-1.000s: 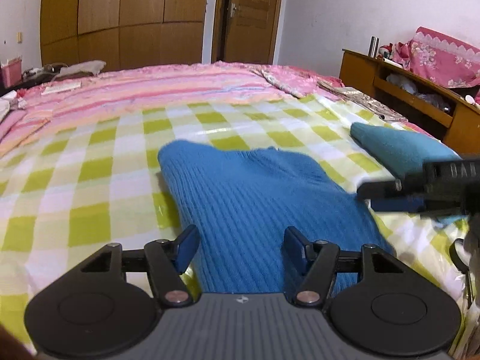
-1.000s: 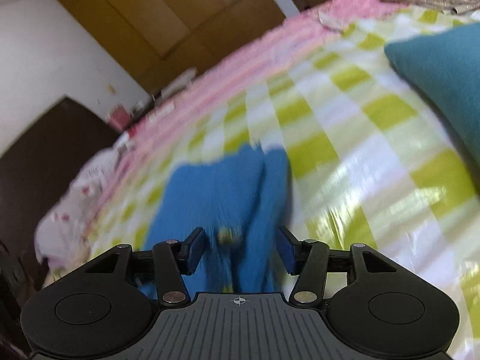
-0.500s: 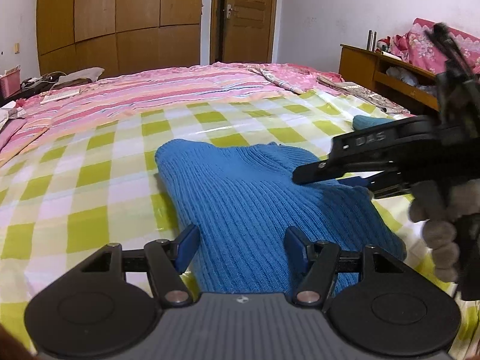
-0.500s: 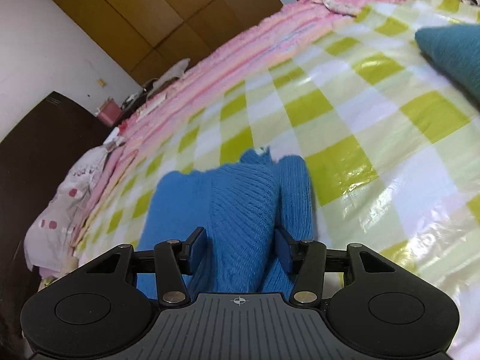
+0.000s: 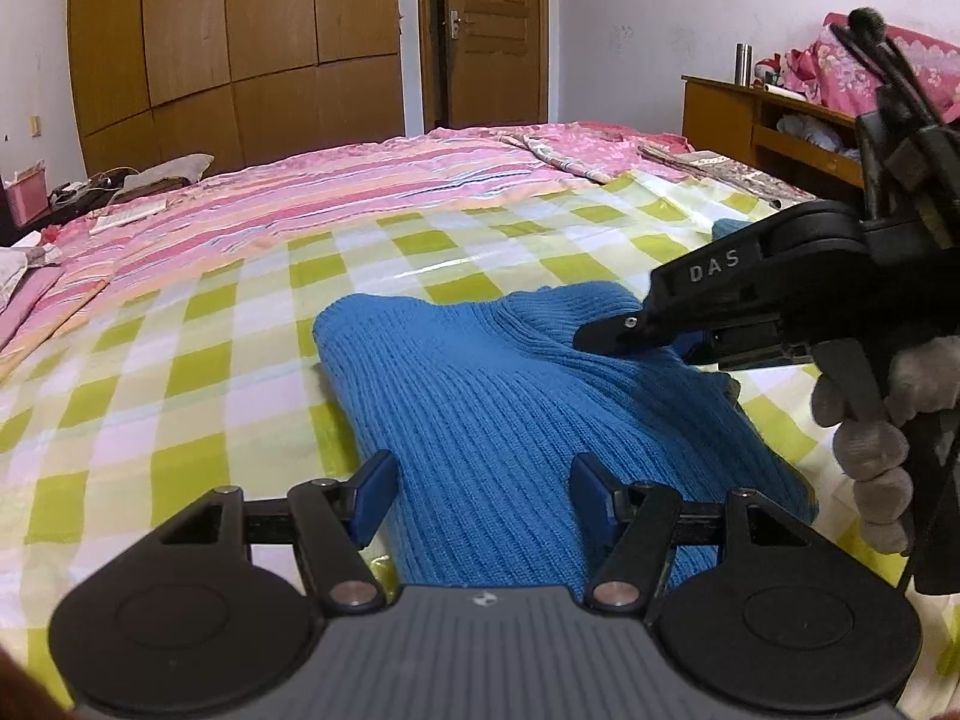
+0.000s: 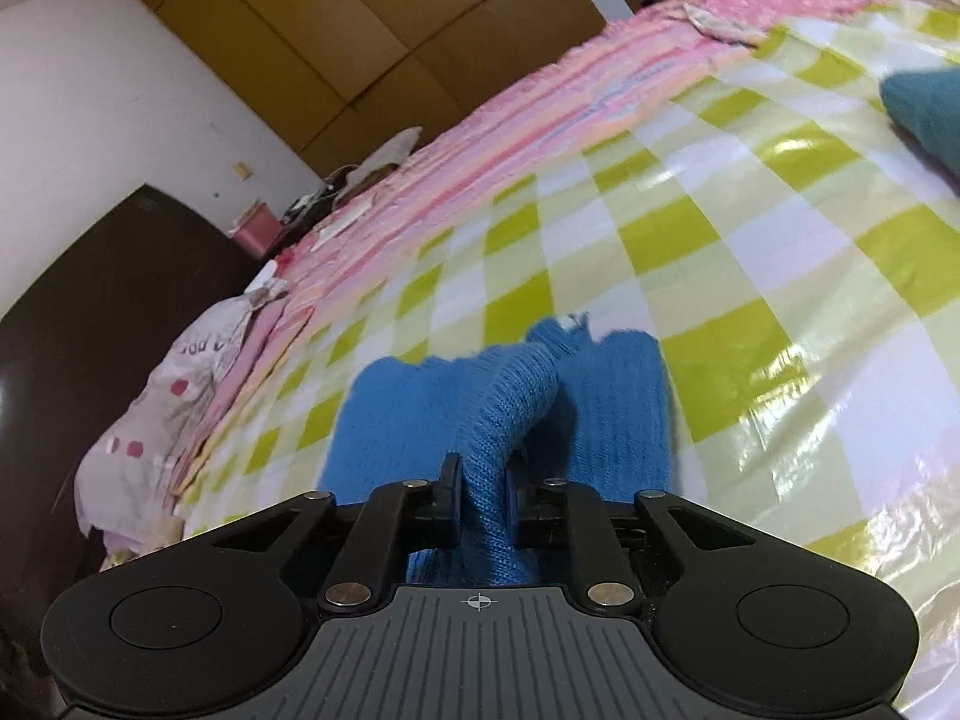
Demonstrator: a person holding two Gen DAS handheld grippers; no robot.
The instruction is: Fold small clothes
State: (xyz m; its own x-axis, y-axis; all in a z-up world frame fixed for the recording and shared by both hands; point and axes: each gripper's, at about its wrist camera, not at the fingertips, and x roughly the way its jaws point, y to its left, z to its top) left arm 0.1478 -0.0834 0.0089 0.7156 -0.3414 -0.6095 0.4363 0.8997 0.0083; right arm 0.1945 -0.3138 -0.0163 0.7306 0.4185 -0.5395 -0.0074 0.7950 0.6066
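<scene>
- Your right gripper [image 6: 483, 495] is closing on a raised ridge of the blue knit sweater [image 5: 540, 420]; in the right wrist view the pads already press the fabric from both sides, so you are pinching a fold of it.
- Your left gripper [image 5: 480, 498] stands spread, with the near end of the sweater lying between and under its fingers, not gripped.
- The sweater lies flat on the green-and-white checked sheet [image 5: 180, 360] in the middle of the bed, its long axis running away from your left gripper toward the pink striped bedding [image 5: 360, 192].
- The pinched spot is on the sweater's right side, toward its far end. Your right hand [image 5: 870, 438] owns that edge, and your left is nearer the close hem.
- The coming move turns on that: the pinched fold needs to travel across the long axis, from the right edge over toward the left, while your left gripper can pin or catch the near end.
- How many layers your right gripper holds is hard to tell, since the fold hides its underside; probably more than one.
- A teal folded garment [image 6: 927, 108] lies well apart to the right, clear of the work.
</scene>
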